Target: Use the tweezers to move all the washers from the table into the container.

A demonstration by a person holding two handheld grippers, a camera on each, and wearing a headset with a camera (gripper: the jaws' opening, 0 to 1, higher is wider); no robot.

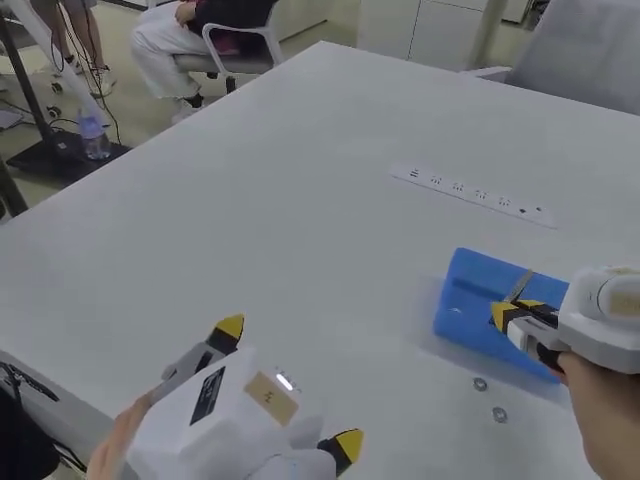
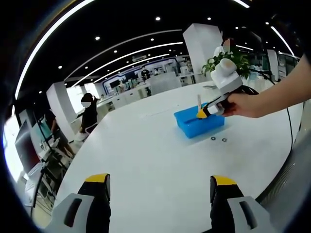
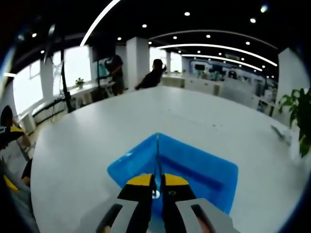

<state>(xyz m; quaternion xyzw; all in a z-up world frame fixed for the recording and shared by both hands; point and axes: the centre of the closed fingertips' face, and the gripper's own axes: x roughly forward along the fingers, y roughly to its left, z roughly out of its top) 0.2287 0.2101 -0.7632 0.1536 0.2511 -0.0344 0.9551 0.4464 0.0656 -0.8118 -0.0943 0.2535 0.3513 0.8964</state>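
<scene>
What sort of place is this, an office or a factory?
Probably a big open-plan office or showroom: a wide white table with a power strip, long ceiling light strips, and an office chair beside the table.

Head view from above, both gripper views facing container [image 1: 470, 300]

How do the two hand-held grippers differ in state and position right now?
The left hand-held gripper has its jaws wide apart and empty; the right hand-held gripper is shut on the tweezers. The left hangs over bare table, the right over the blue container. Both are yellow-tipped.
</scene>
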